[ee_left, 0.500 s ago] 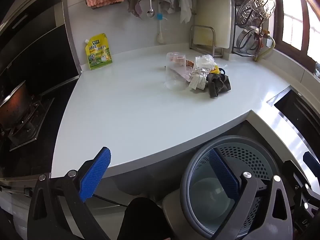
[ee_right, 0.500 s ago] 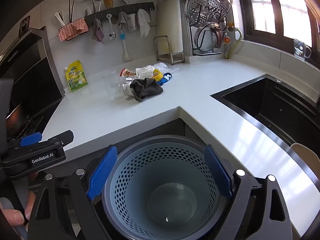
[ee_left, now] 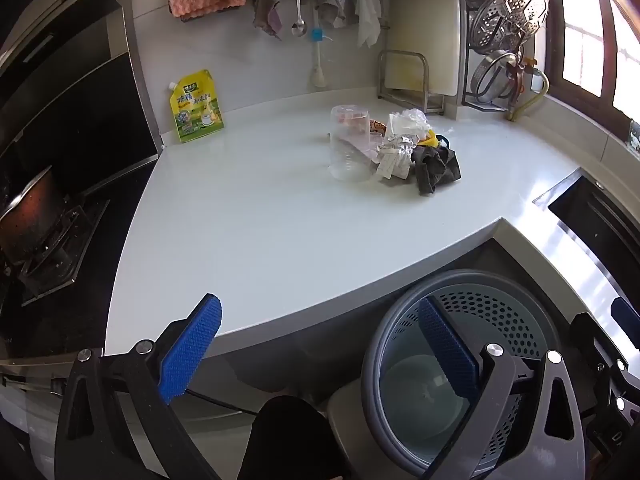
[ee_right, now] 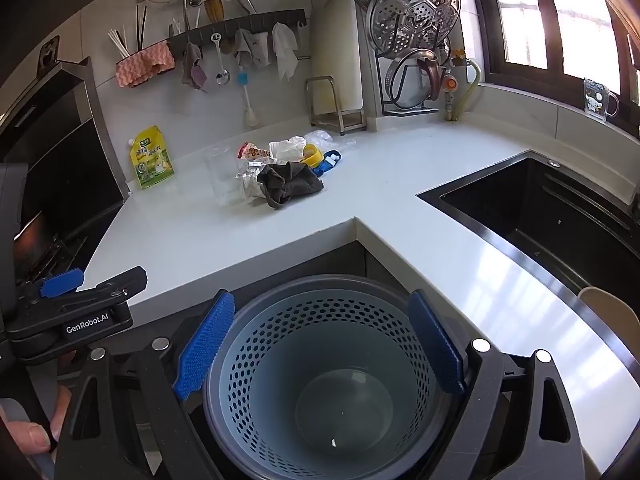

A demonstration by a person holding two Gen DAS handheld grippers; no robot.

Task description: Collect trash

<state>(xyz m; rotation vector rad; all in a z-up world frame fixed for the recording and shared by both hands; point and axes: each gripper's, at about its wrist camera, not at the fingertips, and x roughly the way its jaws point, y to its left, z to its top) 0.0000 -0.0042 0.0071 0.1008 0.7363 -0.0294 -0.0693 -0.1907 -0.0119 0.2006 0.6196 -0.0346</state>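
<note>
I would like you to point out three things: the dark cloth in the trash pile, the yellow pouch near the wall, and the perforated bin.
dark cloth (ee_right: 289, 183), right wrist view, on its crumpled middle.
yellow pouch (ee_left: 197, 109), left wrist view, on its printed front.
perforated bin (ee_right: 256, 344), right wrist view, on its inner wall.

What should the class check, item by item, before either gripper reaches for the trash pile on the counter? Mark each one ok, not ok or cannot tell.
1. Left gripper open and holding nothing: ok.
2. Right gripper open and holding nothing: ok.
3. Perforated bin below the counter edge, with room inside: ok.
4. Trash pile together on the counter, path to it free: ok.
5. Clear cup standing upside down, apart from wrappers: cannot tell.
6. Dark cloth counts as trash: cannot tell.
</note>
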